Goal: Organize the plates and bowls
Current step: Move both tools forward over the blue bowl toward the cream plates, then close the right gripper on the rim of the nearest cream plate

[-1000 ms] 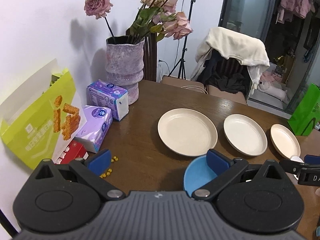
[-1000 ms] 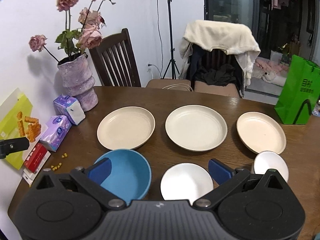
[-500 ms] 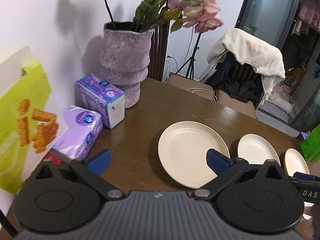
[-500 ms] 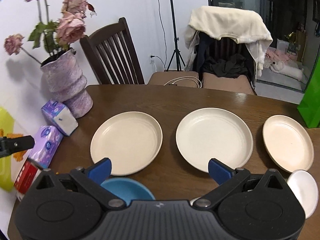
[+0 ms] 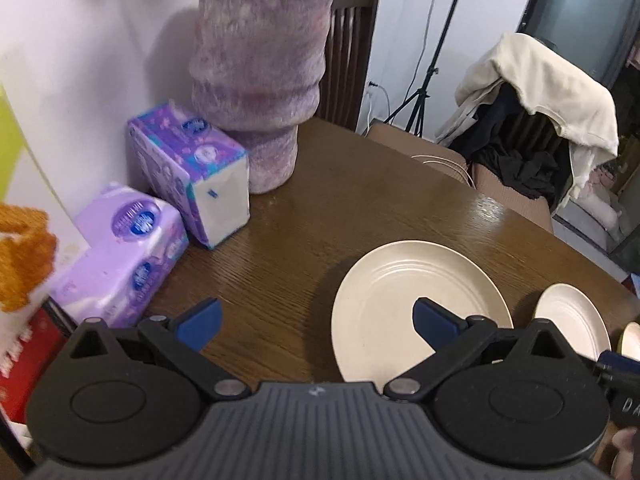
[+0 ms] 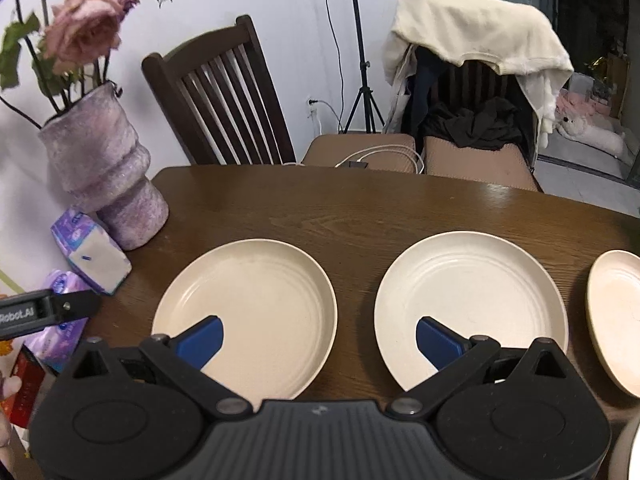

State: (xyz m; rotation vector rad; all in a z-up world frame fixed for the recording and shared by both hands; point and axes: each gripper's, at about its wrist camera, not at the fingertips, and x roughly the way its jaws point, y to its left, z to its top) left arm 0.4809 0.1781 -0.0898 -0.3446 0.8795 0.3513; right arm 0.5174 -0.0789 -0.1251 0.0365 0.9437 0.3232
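Three cream plates lie in a row on the brown table. In the right wrist view I see the left plate [image 6: 256, 304], the middle plate [image 6: 476, 300] and the edge of the right plate [image 6: 618, 312]. My right gripper [image 6: 318, 338] is open and empty, above the gap between the left and middle plates. In the left wrist view my left gripper [image 5: 316, 320] is open and empty, above the table at the left plate's [image 5: 400, 300] left rim. The middle plate [image 5: 572, 316] shows to the right. The blue bowl and white bowls are hidden below both cameras.
A purple vase [image 5: 256, 80] with roses stands at the table's left back corner. Two tissue packs [image 5: 188, 168] and a green snack box lie by the wall. Wooden chairs [image 6: 224, 96] stand behind the table, one draped in clothes. The left gripper's body [image 6: 44, 312] shows at the left.
Both grippers moved forward over the table toward the plates. The blue and white bowls dropped out of view. The left gripper drew closer to the vase.
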